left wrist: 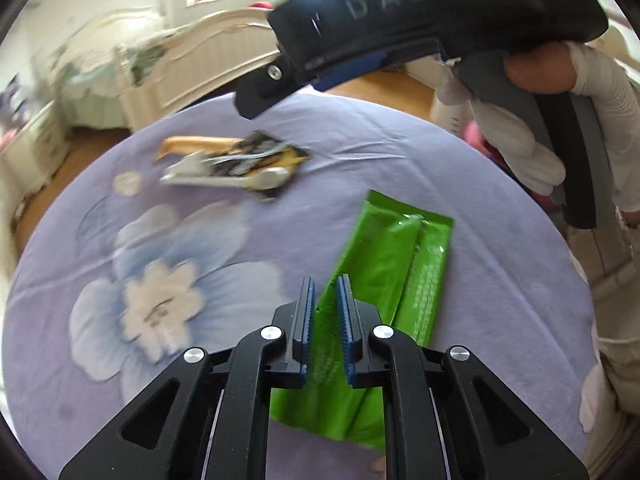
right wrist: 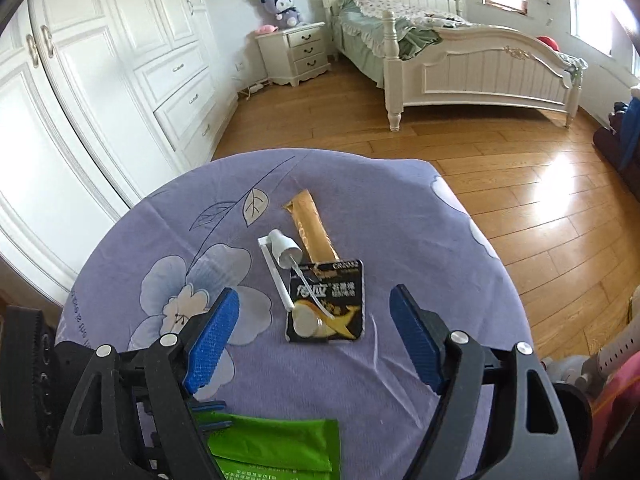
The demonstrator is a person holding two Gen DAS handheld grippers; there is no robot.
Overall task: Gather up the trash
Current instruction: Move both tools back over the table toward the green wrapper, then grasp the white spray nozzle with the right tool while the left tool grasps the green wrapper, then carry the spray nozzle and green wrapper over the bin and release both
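Note:
A green foil packet lies on the round table's purple flowered cloth. My left gripper is shut on the packet's near edge, which stands up between the blue pads. In the right wrist view the same packet shows at the bottom. My right gripper hovers open above a black battery card, a white spray nozzle and a gold stick sachet, touching none of them. From the left wrist, a white-gloved hand carries that gripper over the table's far side.
The table's edge drops to a wooden floor. White wardrobe doors stand to the left, with a nightstand and a cream bed behind. Pink and white objects sit low at the right.

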